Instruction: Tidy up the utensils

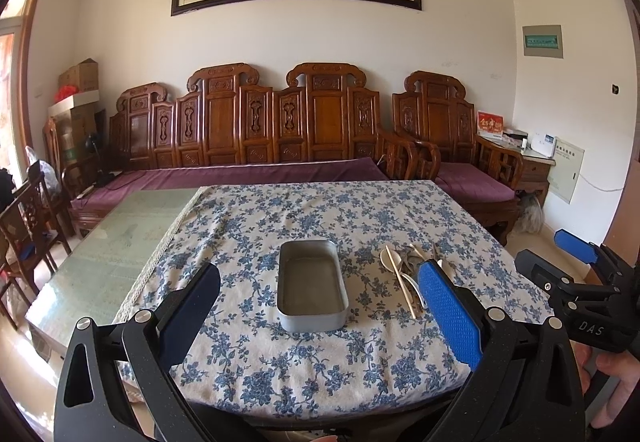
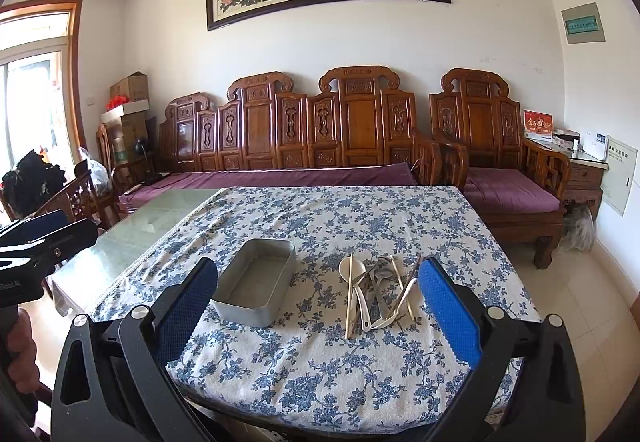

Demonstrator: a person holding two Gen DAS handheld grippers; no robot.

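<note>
An empty grey metal tin (image 1: 312, 286) (image 2: 256, 288) lies on the blue-flowered tablecloth (image 1: 304, 218). To its right is a loose pile of utensils (image 1: 408, 274) (image 2: 378, 290): white spoons, metal spoons and pale chopsticks, crossed over one another. My left gripper (image 1: 318, 284) hangs open above the near table edge, its fingers framing the tin. My right gripper (image 2: 320, 280) is also open, with nothing between its blue pads, and the pile lies ahead of it. The right gripper (image 1: 576, 262) appears at the right edge of the left wrist view.
The cloth (image 2: 360, 218) covers the right part of a glass-topped table (image 1: 108, 238). A carved wooden bench with purple cushions (image 1: 240, 174) runs behind it. Wooden chairs (image 1: 28, 226) stand at the left. A hand (image 1: 616, 382) holds the right gripper's handle.
</note>
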